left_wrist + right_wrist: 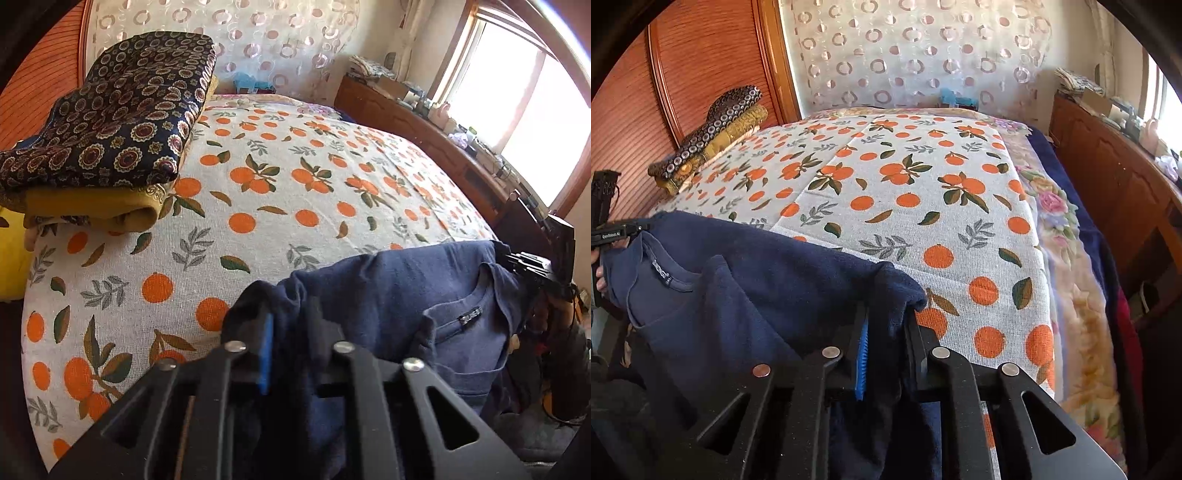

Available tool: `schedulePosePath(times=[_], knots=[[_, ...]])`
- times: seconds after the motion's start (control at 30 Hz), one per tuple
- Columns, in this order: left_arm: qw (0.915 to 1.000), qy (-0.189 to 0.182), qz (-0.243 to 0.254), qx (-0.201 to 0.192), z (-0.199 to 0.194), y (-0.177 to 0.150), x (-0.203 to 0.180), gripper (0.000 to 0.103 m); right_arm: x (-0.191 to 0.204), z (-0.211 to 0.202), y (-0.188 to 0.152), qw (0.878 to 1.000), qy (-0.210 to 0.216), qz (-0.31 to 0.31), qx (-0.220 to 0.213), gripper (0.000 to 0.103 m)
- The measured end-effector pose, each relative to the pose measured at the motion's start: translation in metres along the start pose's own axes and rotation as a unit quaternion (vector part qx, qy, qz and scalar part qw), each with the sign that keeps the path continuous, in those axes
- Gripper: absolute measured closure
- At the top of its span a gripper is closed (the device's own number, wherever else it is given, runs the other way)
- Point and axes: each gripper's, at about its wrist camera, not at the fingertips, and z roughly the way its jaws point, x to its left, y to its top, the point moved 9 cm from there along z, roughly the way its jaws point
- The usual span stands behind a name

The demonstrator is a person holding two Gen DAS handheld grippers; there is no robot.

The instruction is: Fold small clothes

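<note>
**Lin:** Closest to each camera, what are the 2 grippers doing?

**Marek:** The left gripper (291,332) has its jaws narrow and pinched on one top corner of the navy shirt (388,295). The right gripper (886,321) does the same on the other corner, with the dark cloth squeezed against its blue pad. Both hold it at the near edge of the bed.

**Lin:** Why at the 2 corners?

**Marek:** I think it is to keep the shoulder line stretched between them, so the shirt can be laid flat on the orange-print sheet (258,206) before folding. This is only my judgement.

**Lin:** How does the shirt look?

**Marek:** It is dark blue and soft, a little fuzzy outside. The collar opening sags in the middle and shows a lighter blue inside with a small neck label (661,266). The top edge lies just onto the sheet, and the rest hangs down toward the person, so I cannot see its lower part.

**Lin:** And farther away?

**Marek:** Most of the sheet is free. At the far left side, next to the wooden headboard (713,55), sits a pile of folded clothes (110,129), a dark patterned piece on top of a mustard one. I guess the shirt goes there afterwards.
</note>
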Motion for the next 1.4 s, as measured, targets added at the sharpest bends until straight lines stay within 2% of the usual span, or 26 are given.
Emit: schedulePosePath(times=[0.07, 0.2, 0.4, 0.7, 0.83, 1.03, 1.17, 1.3, 1.4], knots=[[0.9999, -0.005, 0.005, -0.011, -0.008, 0.002, -0.007, 0.093, -0.001, -0.005, -0.001, 1.0, 0.018, 0.019, -0.012, 0.091], [0.9987, -0.014, 0.03, -0.038, -0.036, 0.007, -0.026, 0.094, 0.007, -0.028, 0.001, 0.999, 0.025, 0.014, -0.045, 0.092], [0.9941, -0.026, 0.062, -0.085, -0.081, 0.017, -0.053, 0.094, 0.031, -0.08, 0.014, 0.994, 0.01, -0.026, -0.102, 0.093], [0.9804, -0.03, 0.1, -0.167, -0.151, 0.041, -0.088, 0.095, 0.072, -0.169, 0.033, 0.977, 0.012, -0.078, -0.196, 0.093], [0.9731, -0.026, 0.11, -0.201, -0.176, 0.06, -0.096, 0.095, 0.078, -0.201, 0.042, 0.97, 0.0, -0.097, -0.224, 0.093], [0.9561, -0.016, 0.123, -0.265, -0.226, 0.104, -0.1, 0.095, 0.079, -0.247, 0.067, 0.956, -0.026, -0.12, -0.267, 0.093], [0.9421, 0.006, 0.142, -0.304, -0.257, 0.144, -0.102, 0.095, 0.082, -0.283, 0.092, 0.943, -0.038, -0.133, -0.302, 0.093], [0.9391, 0.024, 0.143, -0.312, -0.261, 0.193, -0.091, 0.095, 0.076, -0.303, 0.131, 0.933, -0.058, -0.142, -0.325, 0.093], [0.9439, 0.056, 0.13, -0.298, -0.234, 0.235, -0.066, 0.095, 0.064, -0.285, 0.169, 0.938, -0.065, -0.133, -0.314, 0.093]])
